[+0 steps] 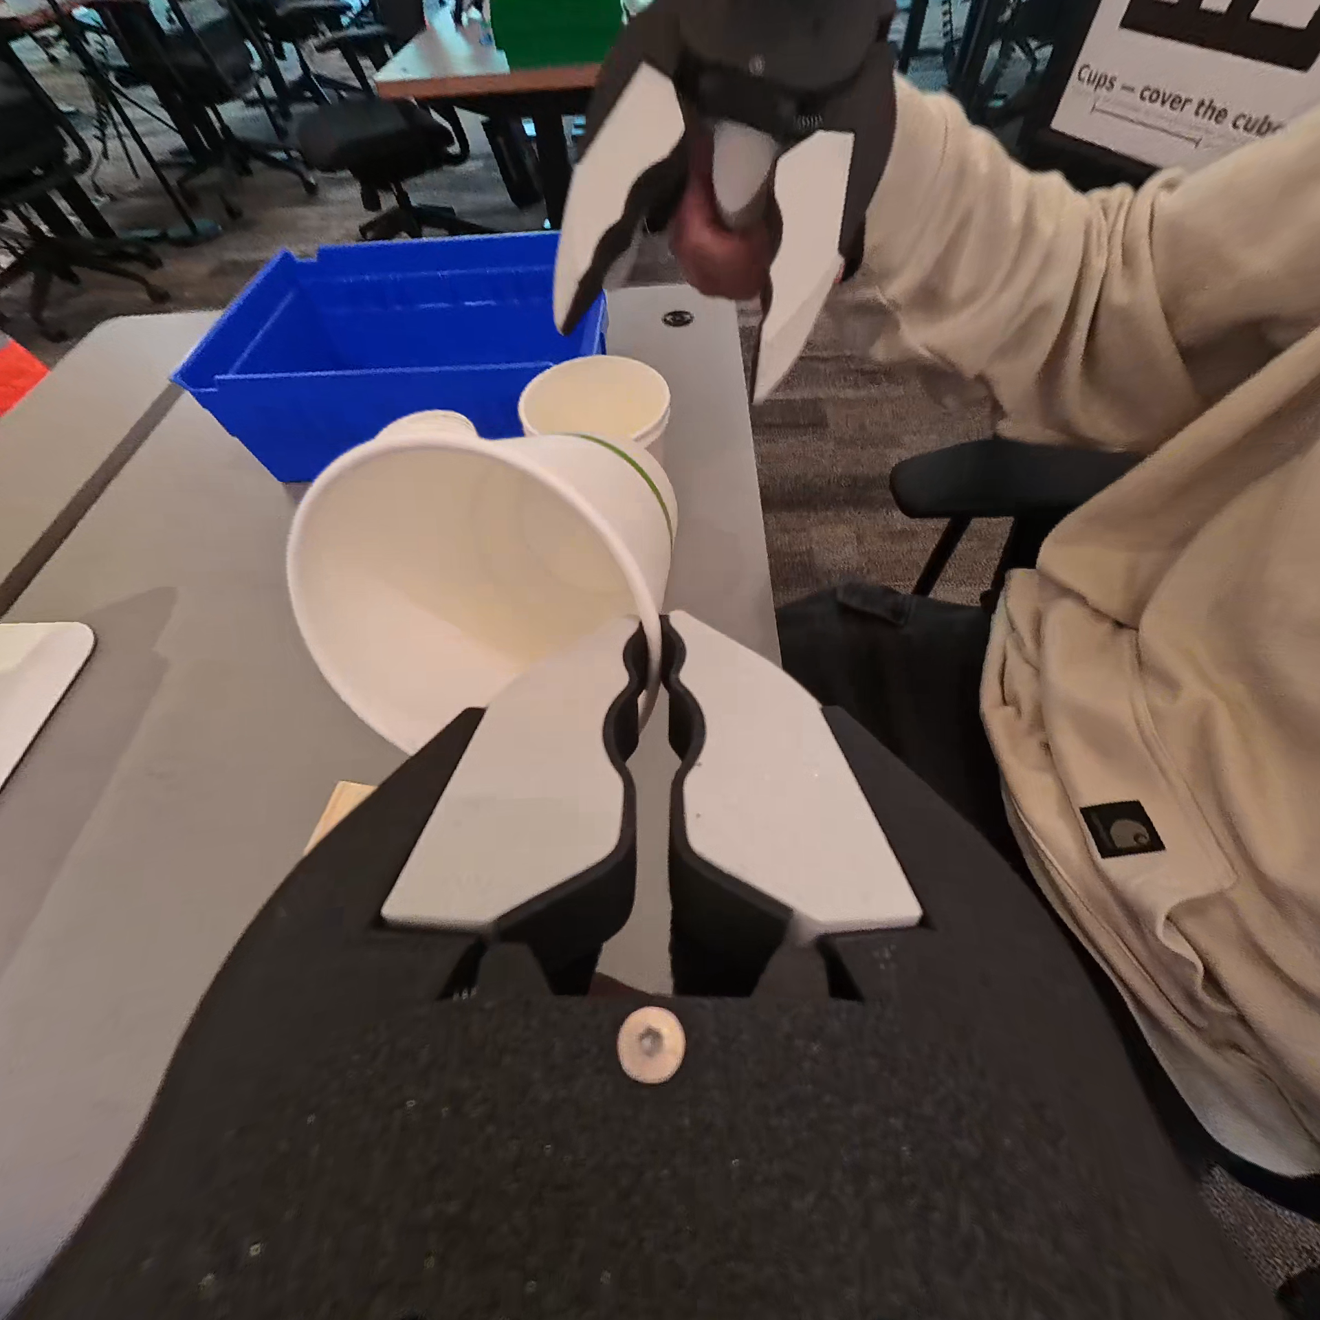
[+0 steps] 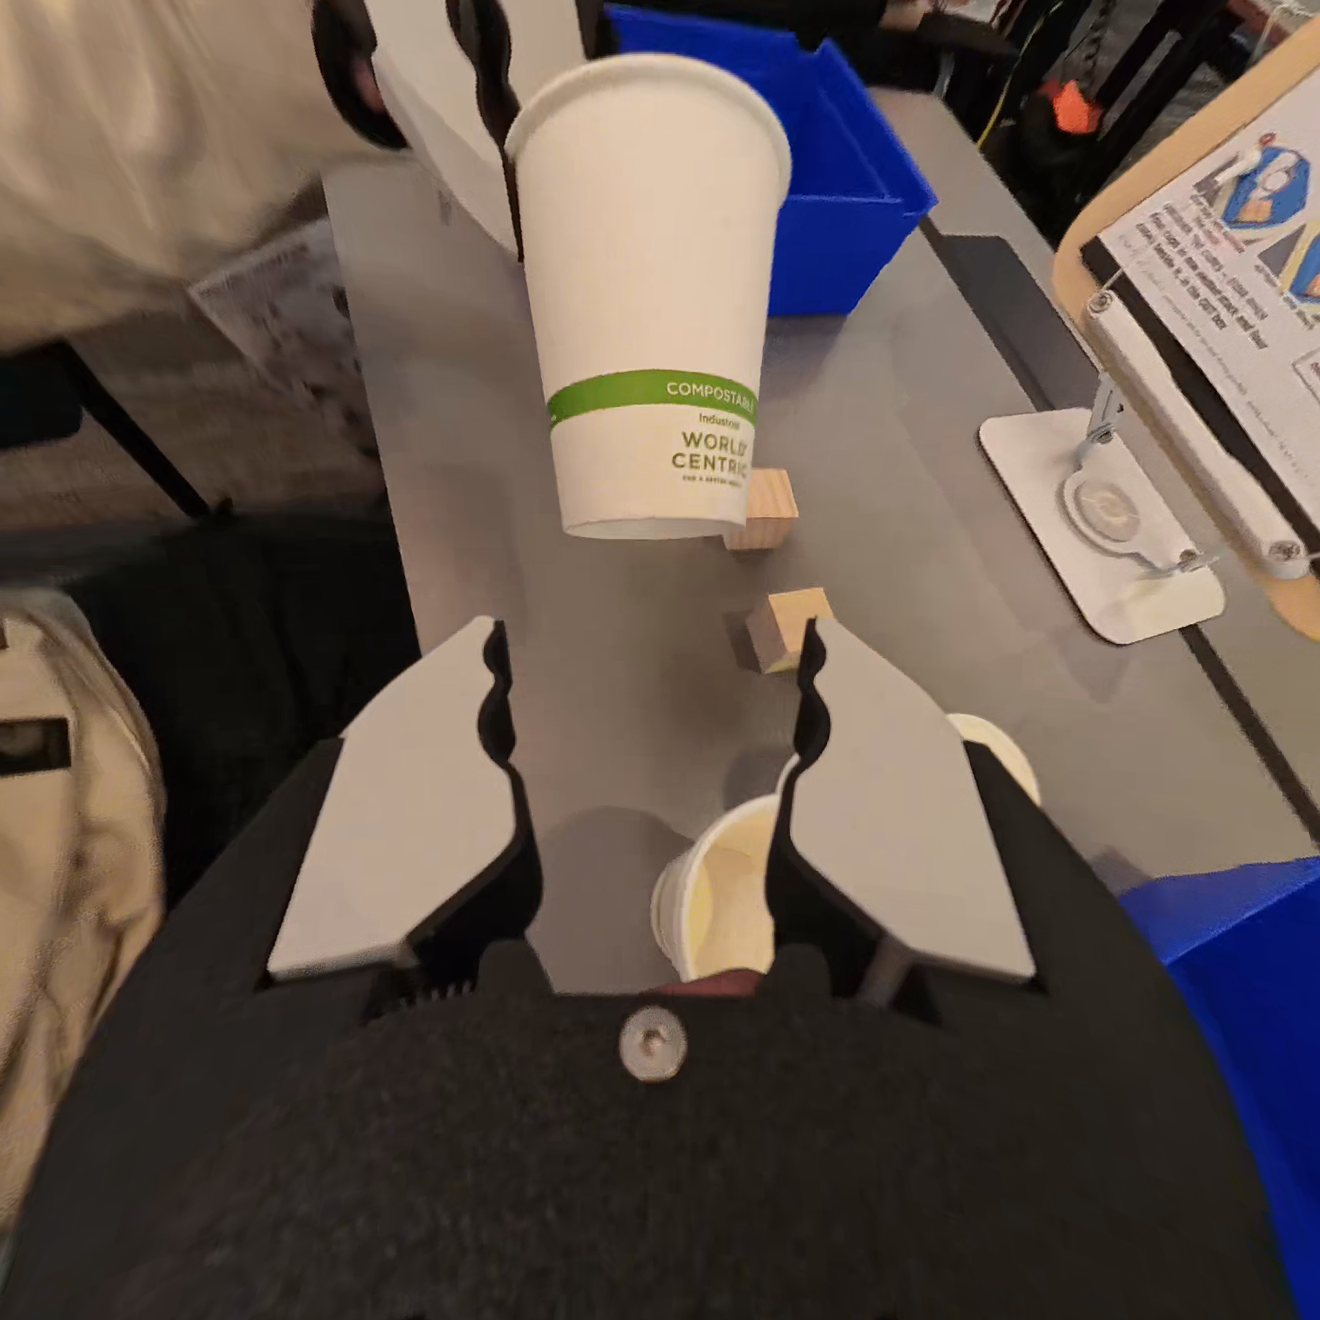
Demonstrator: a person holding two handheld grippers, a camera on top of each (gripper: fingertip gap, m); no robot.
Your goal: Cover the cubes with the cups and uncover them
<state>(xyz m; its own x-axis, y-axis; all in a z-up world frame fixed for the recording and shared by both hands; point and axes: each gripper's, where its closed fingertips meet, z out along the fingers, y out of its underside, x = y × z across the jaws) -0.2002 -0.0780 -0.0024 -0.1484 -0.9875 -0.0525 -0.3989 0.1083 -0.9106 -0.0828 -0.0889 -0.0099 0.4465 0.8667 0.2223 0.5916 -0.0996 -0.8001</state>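
My left gripper (image 1: 661,628) is shut on the rim of a white paper cup (image 1: 457,571) with a green band. It holds the cup tilted in the air, mouth toward the camera. In the right wrist view the same cup (image 2: 643,286) hangs above the grey table (image 2: 607,714), its base next to one wooden cube (image 2: 768,511). A second cube (image 2: 786,628) lies just beyond my right gripper (image 2: 653,636), which is open and empty. The right gripper also shows in the left wrist view (image 1: 668,353), open, over the table's far end. A cube corner (image 1: 343,807) peeks out beside my left gripper.
Two more white cups (image 1: 593,400) (image 1: 428,425) stand upright by a blue bin (image 1: 371,343). Another blue bin (image 2: 843,214) sits at the other end. A sign stand (image 2: 1093,521) with a clipboard is beside the cubes. A person in a cream sleeve (image 1: 1071,300) sits along the table edge.
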